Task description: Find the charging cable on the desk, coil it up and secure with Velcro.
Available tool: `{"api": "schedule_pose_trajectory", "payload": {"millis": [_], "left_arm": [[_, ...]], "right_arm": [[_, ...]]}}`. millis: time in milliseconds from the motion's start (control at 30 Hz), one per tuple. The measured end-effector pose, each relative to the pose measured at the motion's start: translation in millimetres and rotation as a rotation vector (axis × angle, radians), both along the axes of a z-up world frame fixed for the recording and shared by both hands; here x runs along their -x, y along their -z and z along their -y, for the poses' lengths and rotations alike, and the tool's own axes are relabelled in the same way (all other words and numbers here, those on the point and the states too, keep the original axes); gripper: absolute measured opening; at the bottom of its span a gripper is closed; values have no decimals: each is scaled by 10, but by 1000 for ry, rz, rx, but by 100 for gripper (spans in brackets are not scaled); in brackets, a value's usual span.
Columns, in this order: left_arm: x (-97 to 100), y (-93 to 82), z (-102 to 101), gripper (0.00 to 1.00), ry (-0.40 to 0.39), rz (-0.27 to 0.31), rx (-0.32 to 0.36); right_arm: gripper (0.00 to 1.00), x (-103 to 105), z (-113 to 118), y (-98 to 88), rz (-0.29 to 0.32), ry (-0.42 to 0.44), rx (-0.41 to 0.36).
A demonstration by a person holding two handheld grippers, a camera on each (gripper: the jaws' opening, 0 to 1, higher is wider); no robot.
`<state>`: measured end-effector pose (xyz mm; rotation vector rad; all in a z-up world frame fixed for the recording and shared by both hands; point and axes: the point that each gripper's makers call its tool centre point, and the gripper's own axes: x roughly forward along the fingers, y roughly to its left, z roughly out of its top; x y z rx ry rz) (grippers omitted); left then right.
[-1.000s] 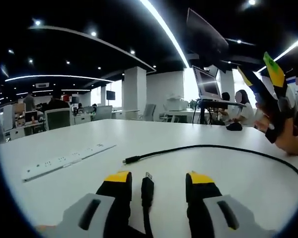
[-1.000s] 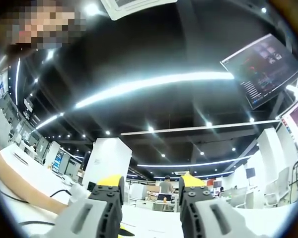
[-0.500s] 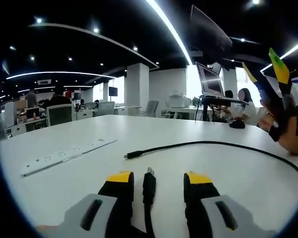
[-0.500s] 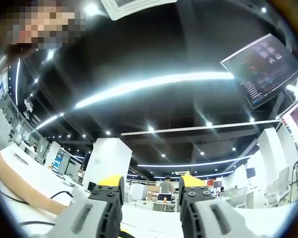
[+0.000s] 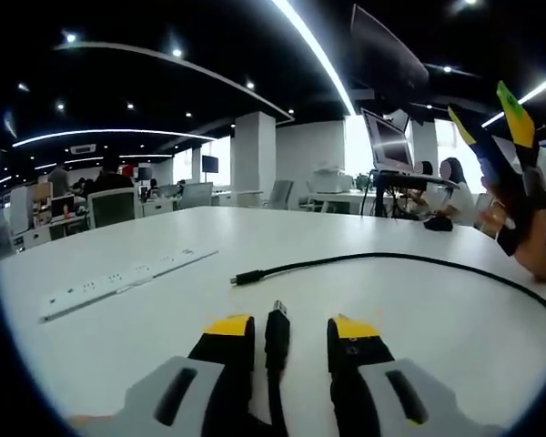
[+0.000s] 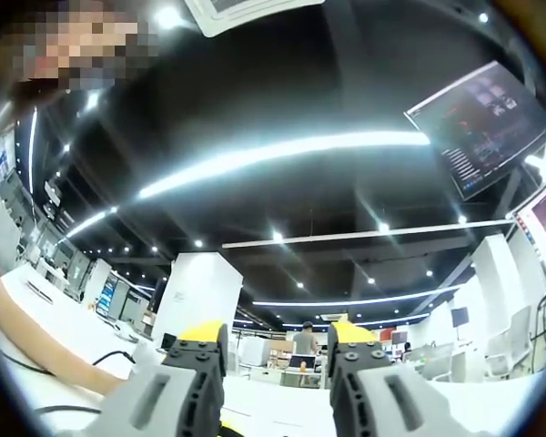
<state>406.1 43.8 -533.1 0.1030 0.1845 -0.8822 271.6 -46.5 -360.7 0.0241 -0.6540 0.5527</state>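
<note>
Between left tongs (image 5: 284, 330), cable plug (image 5: 277, 320)

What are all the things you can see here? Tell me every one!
charging cable: one, black, curving across the white desk, one plug end between the left tongs
desk: one, white, large
power strip: one, white, on the desk, left of the cable
hanging monitor: one, dark, near the ceiling
left tongs: grey with yellow tips, either side of the cable's plug
right tongs: grey with yellow tips, raised, pointing upward, nothing between them
</note>
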Motion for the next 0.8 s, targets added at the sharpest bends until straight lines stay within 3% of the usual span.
{"api": "schedule_pose_trajectory", "payload": {"millis": [200, 367, 800], "left_arm": [[10, 7, -4, 23, -12, -7, -6], [17, 4, -5, 12, -9, -1, -16], [76, -7, 46, 12, 29, 16, -27]], "right_arm": [[45, -1, -3, 1, 0, 0, 2], [45, -3, -2, 3, -1, 2, 3], [45, -5, 0, -3, 0, 2, 2]]}}
